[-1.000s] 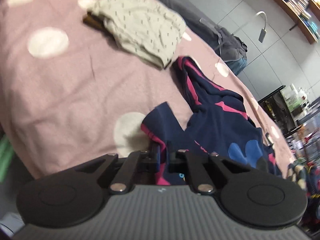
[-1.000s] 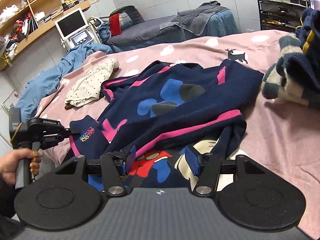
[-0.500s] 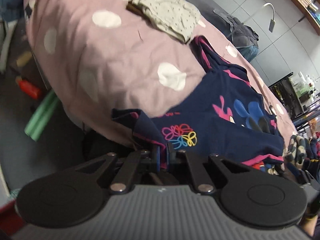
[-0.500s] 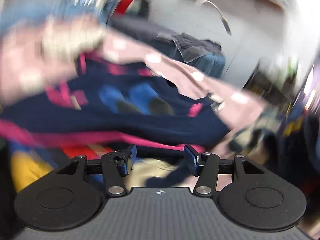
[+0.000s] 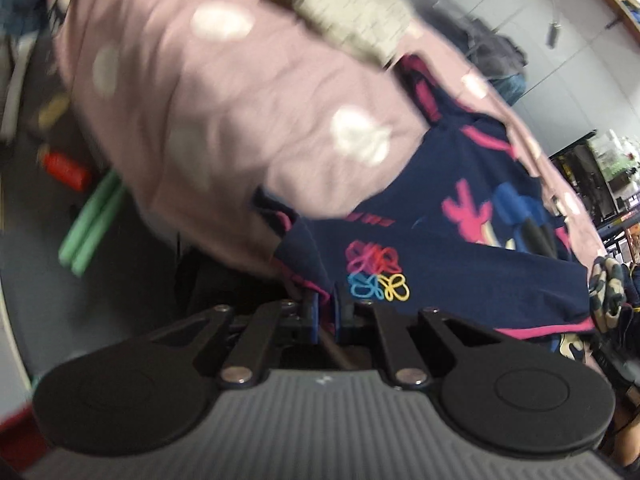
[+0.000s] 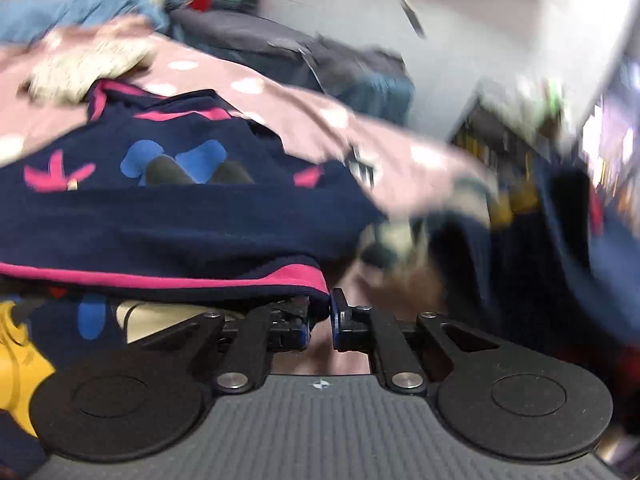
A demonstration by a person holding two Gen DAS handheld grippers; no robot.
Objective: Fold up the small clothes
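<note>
navy garment spread on the pink spotted bed, its near hem hanging over the edge. soft, light knit, likely to sag and slide; best held at hem corners along the pink trim. left gripper clamped tight on the hem by the flower print. right gripper closing, pink-trimmed edge between its jaws. a beige garment lies beyond, a patterned heap beside; neither blocks the fold.

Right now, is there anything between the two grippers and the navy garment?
Nothing visible. The left gripper is shut on the navy garment at its pink-trimmed edge; the right gripper is closing on its hem corner.
</note>
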